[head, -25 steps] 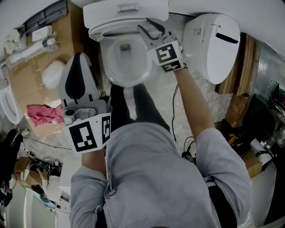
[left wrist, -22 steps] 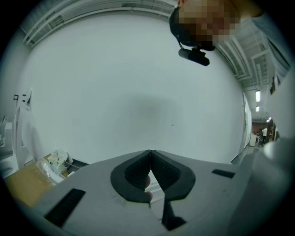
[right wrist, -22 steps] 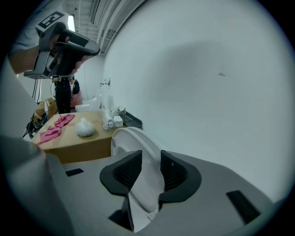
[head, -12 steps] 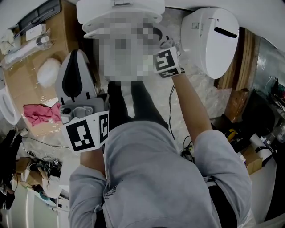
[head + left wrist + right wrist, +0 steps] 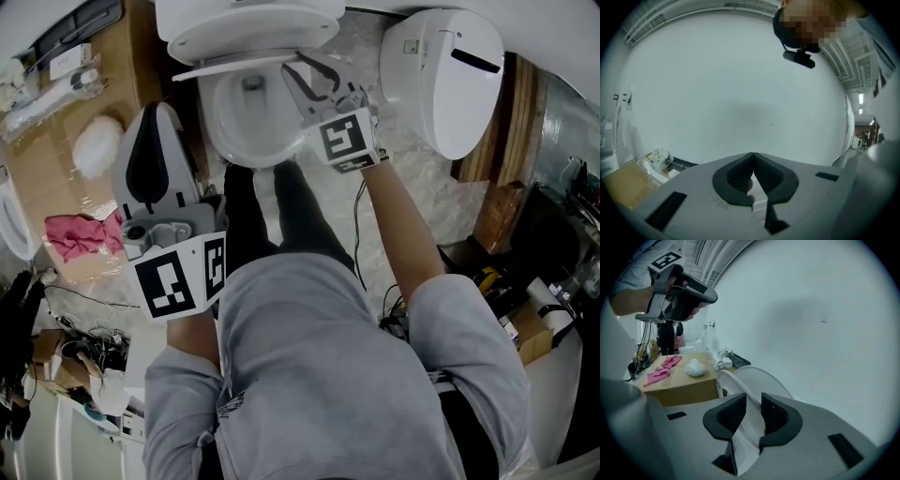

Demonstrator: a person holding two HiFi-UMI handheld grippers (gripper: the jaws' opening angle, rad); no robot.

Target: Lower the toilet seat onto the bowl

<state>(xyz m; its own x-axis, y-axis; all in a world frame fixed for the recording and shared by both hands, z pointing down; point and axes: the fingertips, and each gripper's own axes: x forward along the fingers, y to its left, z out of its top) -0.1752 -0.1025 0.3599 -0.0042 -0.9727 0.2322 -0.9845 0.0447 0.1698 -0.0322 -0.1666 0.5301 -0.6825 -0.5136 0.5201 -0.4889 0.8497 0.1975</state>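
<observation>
At the far left stands a cardboard box (image 5: 47, 183). On it lie a pink cloth (image 5: 82, 236) and, farther away, a white fluffy lump (image 5: 97, 145).

Just to the right of the box, the left gripper (image 5: 157, 109) is held up in the air, apart from the toilet. Its dark pads (image 5: 736, 176) meet at their tips, so its jaws are closed. There is nothing between them, and behind them only a plain white wall (image 5: 731, 84) is seen.

To the right of this gripper, at the far middle, is the toilet bowl (image 5: 214, 131), open at the top. The toilet seat (image 5: 723, 380) is raised and stands nearly upright at the far side of the bowl. The lid (image 5: 761, 380) stands just behind it. The seat does not rest on the bowl.

The right gripper (image 5: 302, 67) reaches to the right part of the seat. Its jaws stand on both sides of the seat's rim and are closing on it. The rim fills most of the gap between the pads, but a firm press on it is not clearly seen.

Near the bowl, the person's legs (image 5: 281, 225) in dark trousers stand on the pale marbled floor (image 5: 412, 187).

Further right, a large white oval cover (image 5: 450, 89) with a dark slot stands well apart from the bowl, beside wooden boards (image 5: 514, 141).
</observation>
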